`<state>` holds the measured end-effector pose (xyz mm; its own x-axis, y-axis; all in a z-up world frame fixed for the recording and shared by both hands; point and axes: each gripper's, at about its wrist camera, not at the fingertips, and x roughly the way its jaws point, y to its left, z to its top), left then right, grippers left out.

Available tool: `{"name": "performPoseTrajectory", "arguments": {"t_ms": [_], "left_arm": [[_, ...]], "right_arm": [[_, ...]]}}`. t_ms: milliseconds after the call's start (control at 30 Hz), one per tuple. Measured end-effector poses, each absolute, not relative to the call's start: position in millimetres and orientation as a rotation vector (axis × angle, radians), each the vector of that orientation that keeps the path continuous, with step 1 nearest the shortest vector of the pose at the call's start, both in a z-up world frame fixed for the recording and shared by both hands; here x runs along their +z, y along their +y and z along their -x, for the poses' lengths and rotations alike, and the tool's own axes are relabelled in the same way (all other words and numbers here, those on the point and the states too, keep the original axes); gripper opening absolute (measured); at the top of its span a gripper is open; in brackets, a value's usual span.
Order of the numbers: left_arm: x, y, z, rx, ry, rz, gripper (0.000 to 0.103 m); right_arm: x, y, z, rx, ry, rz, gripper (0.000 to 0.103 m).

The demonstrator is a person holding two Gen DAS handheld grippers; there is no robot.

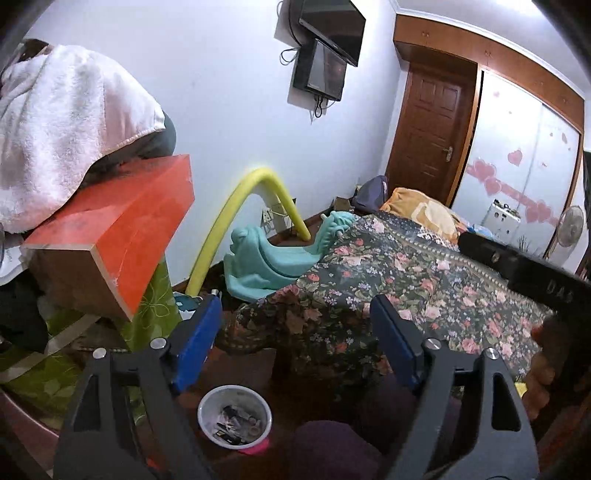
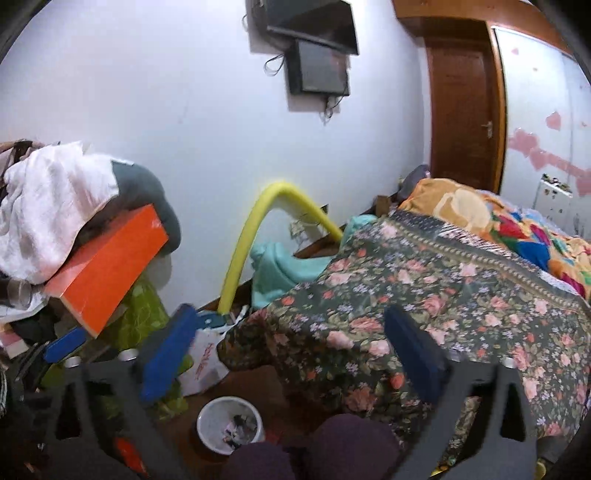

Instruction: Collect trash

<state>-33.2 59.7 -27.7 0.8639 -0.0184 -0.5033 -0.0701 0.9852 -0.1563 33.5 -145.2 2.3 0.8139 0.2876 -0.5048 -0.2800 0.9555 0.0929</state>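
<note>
A lived-in home bedroom. Ahead of the left claw (image 1: 295, 321) lies a bed (image 1: 424, 280) under a floral bedspread, with a wooden door (image 1: 428, 136) and a sliding wardrobe (image 1: 517, 158) decorated with pink hearts beyond. A television (image 1: 332, 29) hangs high on the white wall, a child's teal rocking toy (image 1: 266, 258) stands beside the bed, and a small waste bin (image 1: 207, 410) sits on the floor just below the claw.

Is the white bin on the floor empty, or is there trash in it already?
Partly filled. The bin stands upright with its mouth open, and dark mixed scraps cover its bottom, well below the rim; the right wrist view shows the same.
</note>
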Motion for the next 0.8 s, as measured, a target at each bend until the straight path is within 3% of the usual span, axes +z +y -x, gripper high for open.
{"name": "performPoseTrajectory", "arguments": {"t_ms": [800], "left_arm": [[-31.9, 63.0, 36.9, 0.04, 0.536, 0.142, 0.082]], "right_arm": [[-2.9, -142.1, -34.4, 0.273, 0.587, -0.001, 0.103]]}}
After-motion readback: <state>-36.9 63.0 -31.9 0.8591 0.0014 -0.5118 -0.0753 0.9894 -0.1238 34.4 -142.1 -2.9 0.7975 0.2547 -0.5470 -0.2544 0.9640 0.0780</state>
